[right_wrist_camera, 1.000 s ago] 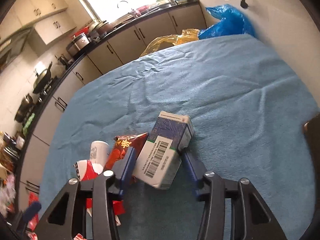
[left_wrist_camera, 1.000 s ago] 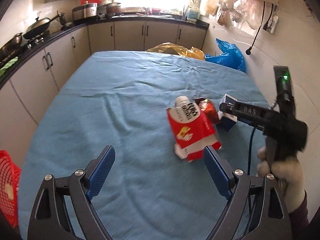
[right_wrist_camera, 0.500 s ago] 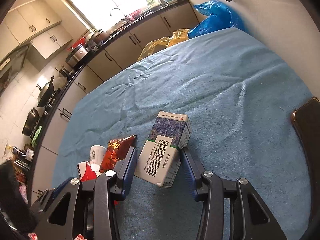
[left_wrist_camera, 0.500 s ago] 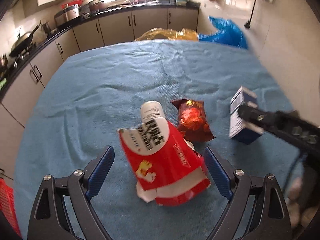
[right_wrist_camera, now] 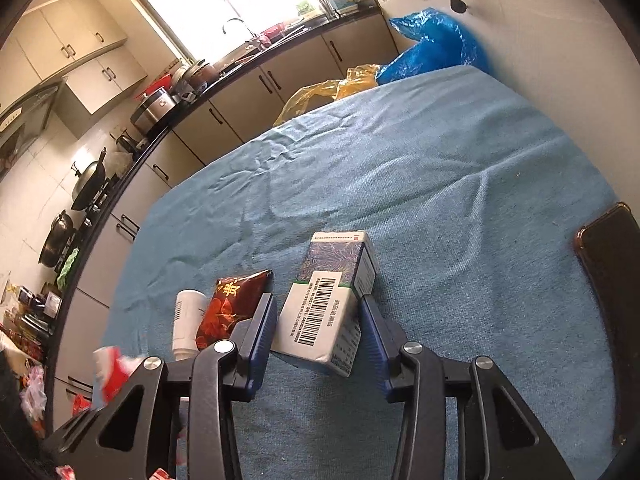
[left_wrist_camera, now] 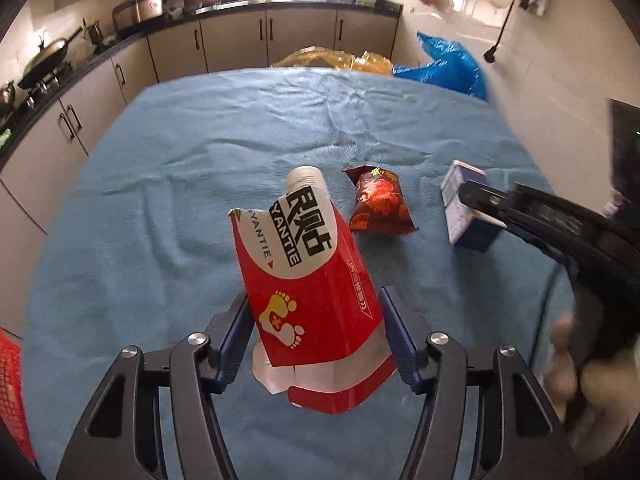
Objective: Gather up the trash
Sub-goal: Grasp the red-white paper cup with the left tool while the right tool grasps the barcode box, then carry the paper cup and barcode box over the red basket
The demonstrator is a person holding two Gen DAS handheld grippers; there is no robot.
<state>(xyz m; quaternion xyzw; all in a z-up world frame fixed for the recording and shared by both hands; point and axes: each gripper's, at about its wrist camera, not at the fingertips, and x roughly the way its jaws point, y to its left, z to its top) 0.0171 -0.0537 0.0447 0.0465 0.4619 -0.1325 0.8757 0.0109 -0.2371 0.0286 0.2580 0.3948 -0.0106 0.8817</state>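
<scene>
Closing on the red pouch [left_wrist_camera: 316,300] — left tongs [left_wrist_camera: 316,328], spout pointing away, right tongs [right_wrist_camera: 318,332] gripping the carton [right_wrist_camera: 328,304].

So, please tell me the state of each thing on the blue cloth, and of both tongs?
Left tongs: jaws just closing, pressing the red carton.
Red carton: torn, gripped, tilted.
Right tongs: shut on the barcode box.
Barcode box: closed, held.
Snack packet: lying flat, untouched.
White bottle: lying beside the packet.
</scene>
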